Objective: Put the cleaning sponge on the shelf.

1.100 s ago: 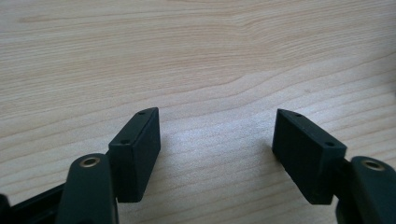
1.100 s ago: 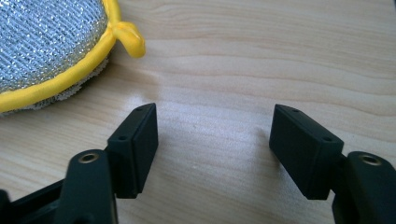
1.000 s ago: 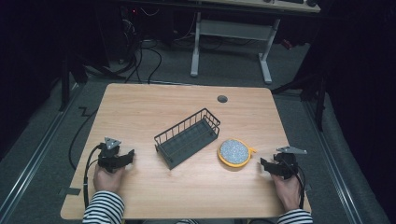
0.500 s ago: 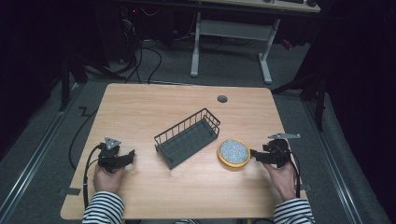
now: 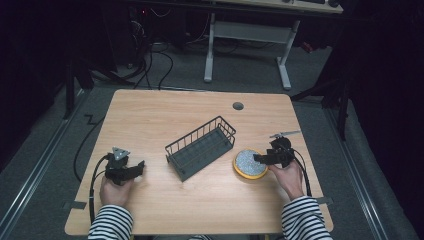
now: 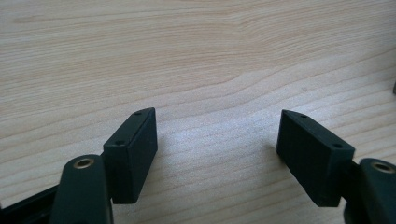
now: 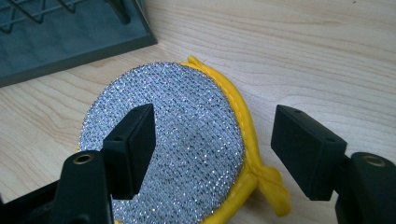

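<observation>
Right claw (image 7: 212,140) wide, just been opening, nothing gripped; round silver-yellow scrub pad (image 7: 187,140) flat on surface (image 7: 327,56) beneath, its yellow edge between jaws.

In your right gripper view, the near jaw of the right claw (image 7: 212,144) covers part of the round silver-mesh scouring pad with the yellow rim (image 7: 187,140), whose lower edge runs off the bottom. The dark grey wire basket (image 7: 70,35) is cut off by the top and left edges. From above, your forearms leave the frame at the striped sleeves (image 5: 304,220).

The light wooden tabletop (image 5: 150,115) carries a dark wire basket (image 5: 201,147) and, just beside it, 1 round yellow-rimmed scouring pad (image 5: 248,163).
</observation>
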A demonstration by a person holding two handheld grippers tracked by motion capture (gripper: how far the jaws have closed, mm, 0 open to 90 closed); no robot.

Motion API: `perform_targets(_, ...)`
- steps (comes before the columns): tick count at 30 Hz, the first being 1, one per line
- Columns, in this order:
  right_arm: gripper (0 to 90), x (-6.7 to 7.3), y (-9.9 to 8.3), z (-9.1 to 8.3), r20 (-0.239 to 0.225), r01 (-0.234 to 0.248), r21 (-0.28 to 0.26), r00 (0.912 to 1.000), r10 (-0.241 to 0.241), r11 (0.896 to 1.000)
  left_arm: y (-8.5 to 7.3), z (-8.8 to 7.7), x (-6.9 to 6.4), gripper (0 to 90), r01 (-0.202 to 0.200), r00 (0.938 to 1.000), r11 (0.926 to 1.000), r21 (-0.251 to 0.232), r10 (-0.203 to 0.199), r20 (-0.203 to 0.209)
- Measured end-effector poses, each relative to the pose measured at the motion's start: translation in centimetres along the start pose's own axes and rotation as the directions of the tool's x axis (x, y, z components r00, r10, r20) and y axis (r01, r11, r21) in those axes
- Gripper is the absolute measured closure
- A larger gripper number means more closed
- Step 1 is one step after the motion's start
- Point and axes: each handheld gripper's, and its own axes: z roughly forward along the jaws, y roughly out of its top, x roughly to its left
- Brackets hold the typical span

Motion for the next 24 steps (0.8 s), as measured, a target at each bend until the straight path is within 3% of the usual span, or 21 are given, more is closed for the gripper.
perform_targets(8,32.6,-0.7,0.2,1.0,0.006,-0.02,0.045,0.9998,0.02,0.999,0.0,0.0,0.0,29.6,0.0,1.0,1.0,0.0,0.0,0.0)
perform_targets(14,33.9,-1.0,0.2,1.6,-0.024,-0.035,0.082,0.999,0.037,0.996,0.0,0.0,0.0,29.6,0.0,1.0,1.0,0.0,0.0,0.0)
perform_targets(16,42.0,-1.0,0.1,1.8,-0.065,-0.036,0.081,0.9971,0.041,0.996,0.0,0.0,0.0,29.6,0.0,1.0,1.0,0.0,0.0,0.0)
perform_targets(21,48.7,-0.8,0.1,1.9,-0.063,-0.026,0.093,0.9975,0.032,0.995,0.0,0.0,0.0,29.6,-0.001,1.0,1.0,0.0,0.001,-0.001)
perform_targets(23,54.6,-1.0,0.2,1.9,-0.072,-0.016,0.101,0.9971,0.023,0.995,0.0,0.0,0.0,29.6,-0.001,1.0,1.0,0.0,0.001,-0.001)
perform_targets(24,62.5,-1.1,0.1,1.8,-0.075,-0.007,0.098,0.997,0.015,0.995,0.0,0.0,0.0,29.6,-0.001,1.0,1.0,0.0,0.001,-0.001)
